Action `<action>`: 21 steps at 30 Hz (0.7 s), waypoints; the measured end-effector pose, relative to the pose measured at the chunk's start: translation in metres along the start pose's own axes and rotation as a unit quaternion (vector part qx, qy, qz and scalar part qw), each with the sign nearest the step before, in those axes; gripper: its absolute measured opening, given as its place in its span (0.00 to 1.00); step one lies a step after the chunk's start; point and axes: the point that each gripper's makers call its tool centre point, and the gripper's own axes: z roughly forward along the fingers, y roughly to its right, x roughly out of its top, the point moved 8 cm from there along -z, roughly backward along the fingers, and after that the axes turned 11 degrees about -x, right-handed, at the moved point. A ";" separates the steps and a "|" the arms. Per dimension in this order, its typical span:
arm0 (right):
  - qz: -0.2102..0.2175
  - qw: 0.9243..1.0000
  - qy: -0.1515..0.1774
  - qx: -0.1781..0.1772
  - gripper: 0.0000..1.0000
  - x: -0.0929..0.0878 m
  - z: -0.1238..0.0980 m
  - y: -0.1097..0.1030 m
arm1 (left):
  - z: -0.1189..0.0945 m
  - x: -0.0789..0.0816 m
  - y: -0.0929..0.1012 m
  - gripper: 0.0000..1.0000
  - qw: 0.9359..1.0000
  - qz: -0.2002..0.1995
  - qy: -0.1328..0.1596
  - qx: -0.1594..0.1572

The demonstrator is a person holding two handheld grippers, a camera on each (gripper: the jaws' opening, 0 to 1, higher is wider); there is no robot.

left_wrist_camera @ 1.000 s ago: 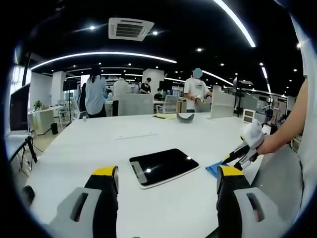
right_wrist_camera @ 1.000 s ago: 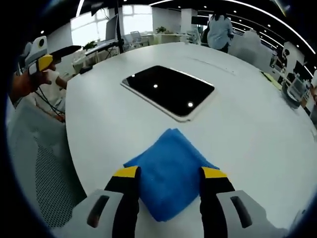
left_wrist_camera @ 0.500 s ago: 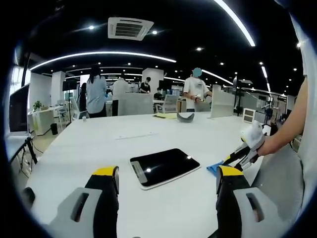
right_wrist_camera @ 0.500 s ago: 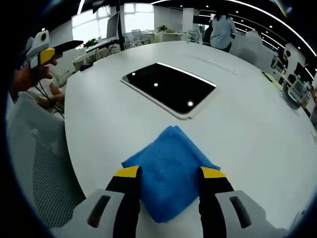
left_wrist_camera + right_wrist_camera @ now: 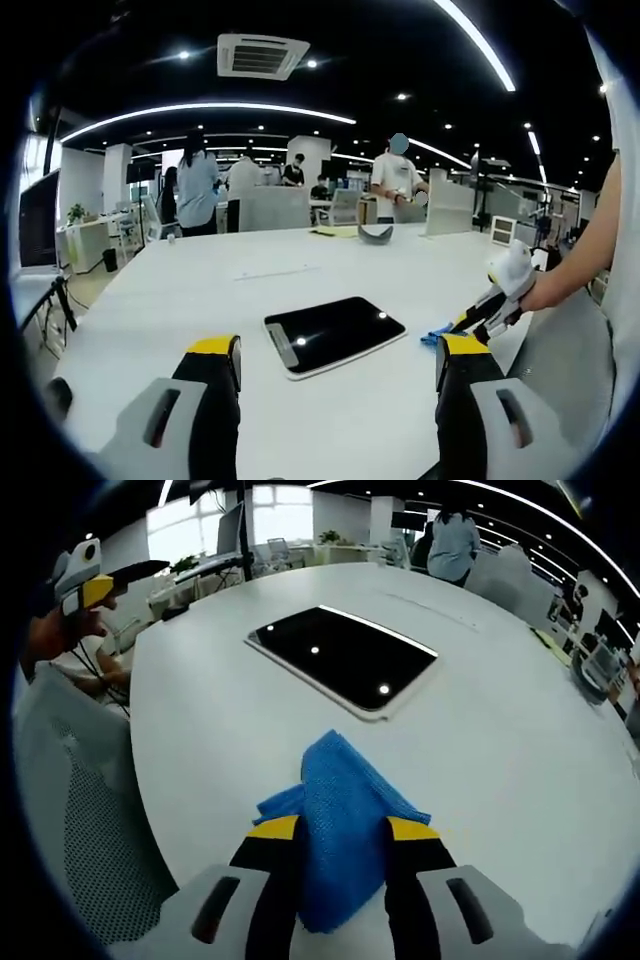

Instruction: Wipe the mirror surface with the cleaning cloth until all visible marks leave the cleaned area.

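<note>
The right tool (image 5: 340,832) pinches the bunched blue cleaning cloth (image 5: 341,802) on the white desk (image 5: 500,740) near the mirror (image 5: 343,657), while the left tool (image 5: 338,357) hangs spread.

- One mirror (image 5: 343,659), a dark rectangle lying flat on the table.
- One blue cleaning cloth (image 5: 343,805), bunched between the right gripper's jaws.
- Two grippers: the left gripper (image 5: 338,362) and the right gripper (image 5: 343,828).
- One white table (image 5: 220,730).
- At least four people standing in the background of the left gripper view; the farther ones are too small to count surely.
- One ceiling air vent (image 5: 261,57).
- One mesh chair (image 5: 75,810) at the table's edge.
</note>
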 end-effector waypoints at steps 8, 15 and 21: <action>-0.006 1.000 -0.004 -0.003 0.16 0.001 0.000 -0.001 | -0.002 0.000 0.000 0.79 1.000 0.000 0.000 0.003; -0.011 1.000 -0.006 -0.011 0.06 0.001 0.000 0.000 | -0.004 -0.003 0.000 0.78 1.000 -0.001 -0.002 0.005; -0.018 1.000 -0.004 -0.012 0.05 0.001 0.000 0.001 | -0.005 -0.003 -0.001 0.78 1.000 0.000 -0.003 0.006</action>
